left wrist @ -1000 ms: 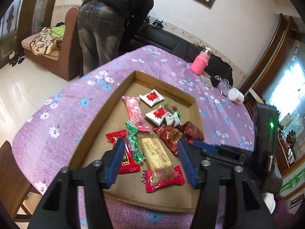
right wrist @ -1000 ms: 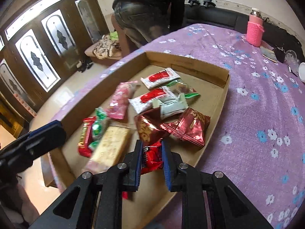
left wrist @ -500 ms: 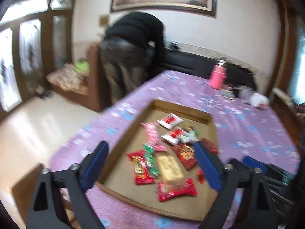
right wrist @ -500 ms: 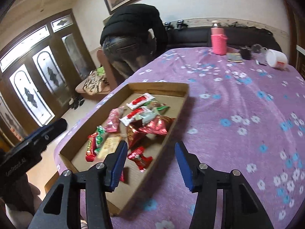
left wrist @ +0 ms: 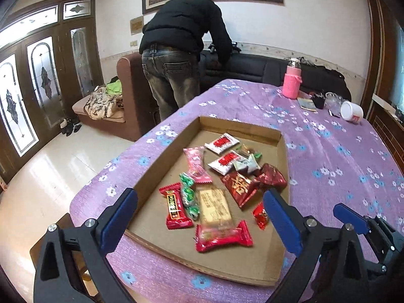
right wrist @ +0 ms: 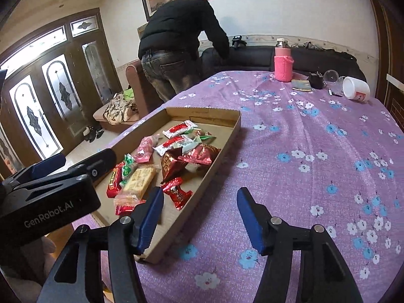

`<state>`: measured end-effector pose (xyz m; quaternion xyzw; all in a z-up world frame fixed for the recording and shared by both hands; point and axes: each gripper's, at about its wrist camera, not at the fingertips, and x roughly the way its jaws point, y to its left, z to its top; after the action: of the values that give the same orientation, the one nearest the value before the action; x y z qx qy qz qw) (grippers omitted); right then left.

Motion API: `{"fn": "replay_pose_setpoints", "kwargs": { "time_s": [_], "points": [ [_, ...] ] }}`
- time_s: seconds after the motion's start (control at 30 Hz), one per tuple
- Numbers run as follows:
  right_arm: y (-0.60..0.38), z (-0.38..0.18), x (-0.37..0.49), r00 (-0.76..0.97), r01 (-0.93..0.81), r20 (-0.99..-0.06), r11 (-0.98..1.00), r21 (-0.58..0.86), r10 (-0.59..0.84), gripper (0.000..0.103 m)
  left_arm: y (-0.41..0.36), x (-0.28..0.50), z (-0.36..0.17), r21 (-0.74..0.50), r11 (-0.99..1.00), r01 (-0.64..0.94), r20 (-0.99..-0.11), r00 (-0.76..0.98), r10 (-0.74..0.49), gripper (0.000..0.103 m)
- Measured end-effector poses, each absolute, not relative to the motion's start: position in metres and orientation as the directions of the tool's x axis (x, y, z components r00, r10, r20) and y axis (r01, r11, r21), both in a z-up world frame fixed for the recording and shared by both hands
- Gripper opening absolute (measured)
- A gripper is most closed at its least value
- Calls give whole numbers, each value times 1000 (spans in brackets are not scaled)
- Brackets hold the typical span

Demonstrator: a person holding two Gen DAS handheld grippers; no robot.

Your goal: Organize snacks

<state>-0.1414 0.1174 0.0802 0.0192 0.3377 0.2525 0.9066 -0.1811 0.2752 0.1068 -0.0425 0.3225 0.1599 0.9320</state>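
Since all snacks seen lay inside cardboard tray [left wrist: 282, 149] on purple table [right wrist: 303, 151], job looked nearly done. Small red candy [right wrist: 176, 192] sat near tray's front edge, w/ biscuit pack [left wrist: 217, 212] & red bags [left wrist: 252, 181] beside it. Left gripper [left wrist: 200, 217] wide, nothing grasped. Right gripper [right wrist: 199, 217] opening, nothing between fingers, hovering by tray's near corner. Left to do: maybe line snacks up; none seen outside tray.

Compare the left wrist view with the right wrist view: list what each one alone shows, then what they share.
Only the left wrist view: the left gripper head-on, fingers wide over the snacks.
Only the right wrist view: the right gripper head-on, jaws opening, nothing between them, and the "GenRobot.AI" lettering.
Both: cardboard tray, small red candy, pink bottle, white cup, person bending.
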Motion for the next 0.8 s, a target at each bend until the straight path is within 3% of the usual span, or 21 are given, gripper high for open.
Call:
{"fn": "replay_pose_setpoints", "kwargs": {
  "time_s": [0.8],
  "points": [
    [131,73,-148,631,-436,-643,884,170,435,67,286,-182,91,-41,954,-298,-678,710,193,100]
  ]
}}
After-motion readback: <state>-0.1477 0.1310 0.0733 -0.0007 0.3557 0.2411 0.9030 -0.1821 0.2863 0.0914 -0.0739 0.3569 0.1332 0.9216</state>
